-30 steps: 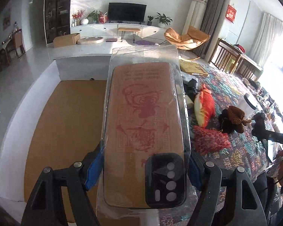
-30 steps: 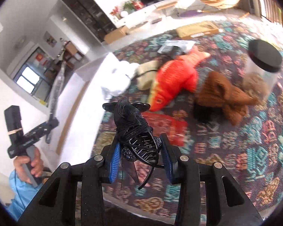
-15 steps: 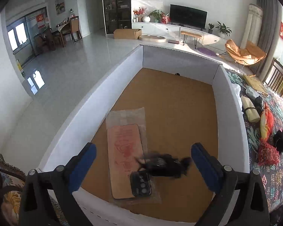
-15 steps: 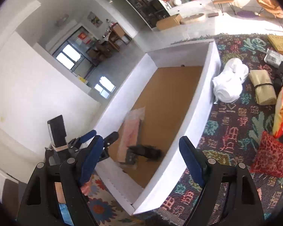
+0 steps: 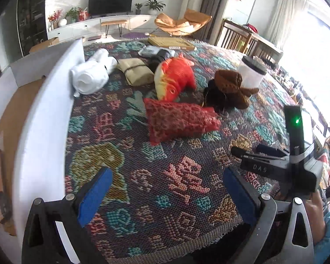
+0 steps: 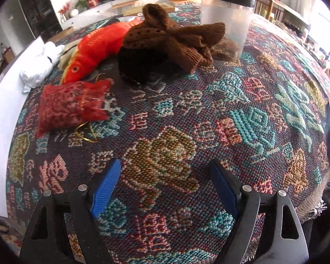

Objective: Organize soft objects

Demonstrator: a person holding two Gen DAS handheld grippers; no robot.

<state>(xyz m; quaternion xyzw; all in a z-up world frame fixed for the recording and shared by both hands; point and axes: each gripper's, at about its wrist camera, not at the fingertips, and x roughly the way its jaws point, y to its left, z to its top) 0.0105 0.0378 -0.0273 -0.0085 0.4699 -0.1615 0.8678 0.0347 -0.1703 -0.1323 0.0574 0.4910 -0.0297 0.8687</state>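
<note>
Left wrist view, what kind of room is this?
Most likely a home living room: a television on a long white cabinet, an orange lounge chair, and houseplants beyond the patterned cloth.

Sunlit lounge: television (image 5: 110, 1), tan chair (image 5: 182, 23), curtains (image 5: 281, 15).

On a patterned woven cloth (image 5: 187, 180) lie several soft things, one of each: one red mesh pouch (image 5: 178, 121), one orange plush fish (image 5: 173, 77), one brown knitted garment (image 5: 231, 83) on one dark bundle (image 5: 213, 94), one white rolled cloth (image 5: 90, 74) and one tan tied bundle (image 5: 136, 70). One clear jar with a black lid (image 5: 252, 72) stands behind them. One white box with a brown floor (image 5: 39, 114) sits at the cloth's left edge. Two grippers with blue pads are in view.
</note>
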